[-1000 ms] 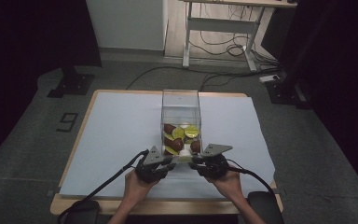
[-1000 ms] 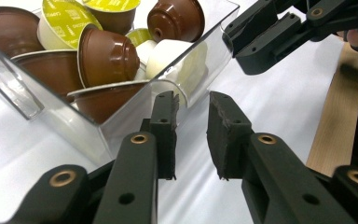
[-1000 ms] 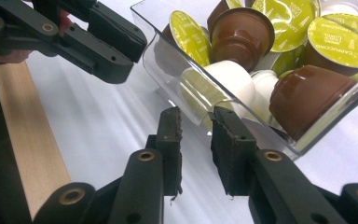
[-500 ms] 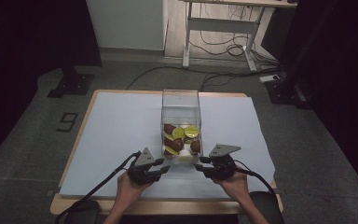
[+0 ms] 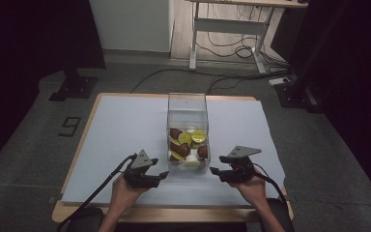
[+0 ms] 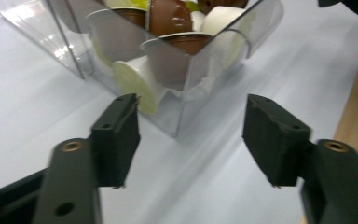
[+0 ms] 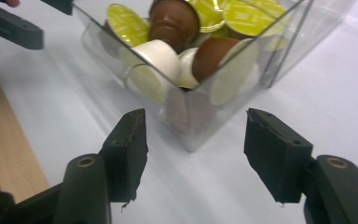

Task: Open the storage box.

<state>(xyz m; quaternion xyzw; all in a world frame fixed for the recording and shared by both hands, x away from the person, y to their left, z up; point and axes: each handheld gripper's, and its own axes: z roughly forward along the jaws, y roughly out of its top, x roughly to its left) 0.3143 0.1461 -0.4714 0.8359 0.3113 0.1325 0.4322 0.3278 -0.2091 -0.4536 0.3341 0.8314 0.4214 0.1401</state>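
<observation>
A clear plastic box [image 5: 187, 112] stands on the middle of the white sheet, holding several coffee capsules [image 5: 189, 145] in brown, yellow-green and white. My left gripper [image 5: 162, 174] lies near the box's front left corner and my right gripper [image 5: 215, 171] near its front right corner, both apart from it. In the left gripper view the jaws [image 6: 193, 100] have just been opening, and a box corner [image 6: 182, 116] sits just beyond them, untouched. The right gripper [image 7: 196, 114] has likewise just been opening, facing the other corner [image 7: 191, 133] with nothing gripped.
The white sheet [image 5: 116, 125] covers a wooden table whose front edge [image 5: 174, 215] runs just behind my hands. Beyond the table are a desk frame [image 5: 227, 34], floor cables [image 5: 232, 50] and dark stand bases [image 5: 72, 87].
Both grippers have drawn away from the box's front corners, outward and toward the table's front edge. Their jaws have gone from nearly shut to wide apart.
</observation>
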